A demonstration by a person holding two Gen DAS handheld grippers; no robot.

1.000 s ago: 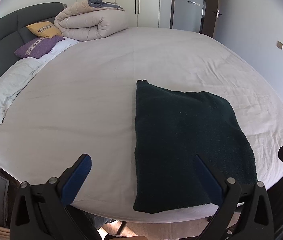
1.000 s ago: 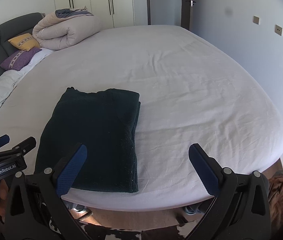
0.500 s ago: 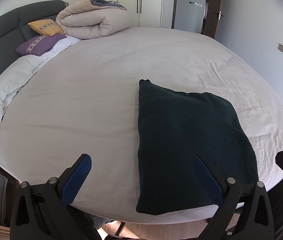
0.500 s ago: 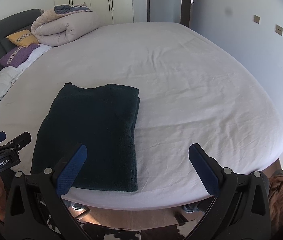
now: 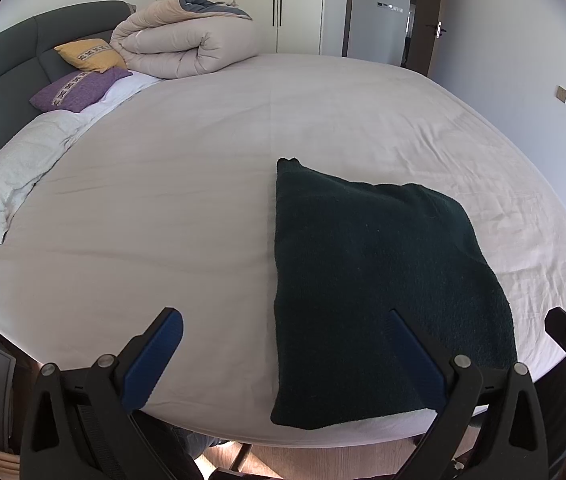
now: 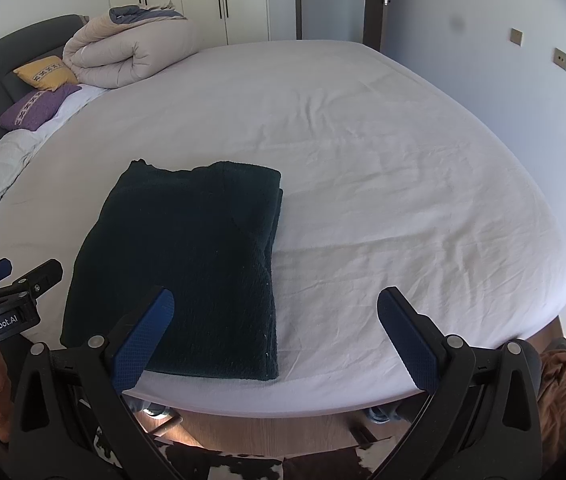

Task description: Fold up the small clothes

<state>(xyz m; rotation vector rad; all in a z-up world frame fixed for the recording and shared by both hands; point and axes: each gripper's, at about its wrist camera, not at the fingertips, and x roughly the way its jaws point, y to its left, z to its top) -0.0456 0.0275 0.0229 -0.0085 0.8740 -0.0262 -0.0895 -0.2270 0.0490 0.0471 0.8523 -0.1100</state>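
Note:
A dark green garment (image 5: 383,280) lies folded into a flat rectangle near the front edge of the white bed (image 5: 163,208). It also shows in the right wrist view (image 6: 187,264). My left gripper (image 5: 287,356) is open and empty, held above the bed's front edge just left of the garment's near corner. My right gripper (image 6: 275,336) is open and empty, above the bed edge at the garment's near right corner. The left gripper also shows at the left of the right wrist view (image 6: 7,280).
A rolled beige duvet (image 5: 187,48), a yellow cushion (image 5: 91,54), a purple cushion (image 5: 79,90) and a white pillow (image 5: 11,184) lie by the grey headboard. Wardrobes and a door stand behind. Wooden floor shows below the bed edge.
Both grippers have drifted slightly, so the view shifts a little. The garment has not moved. Both grippers stay open.

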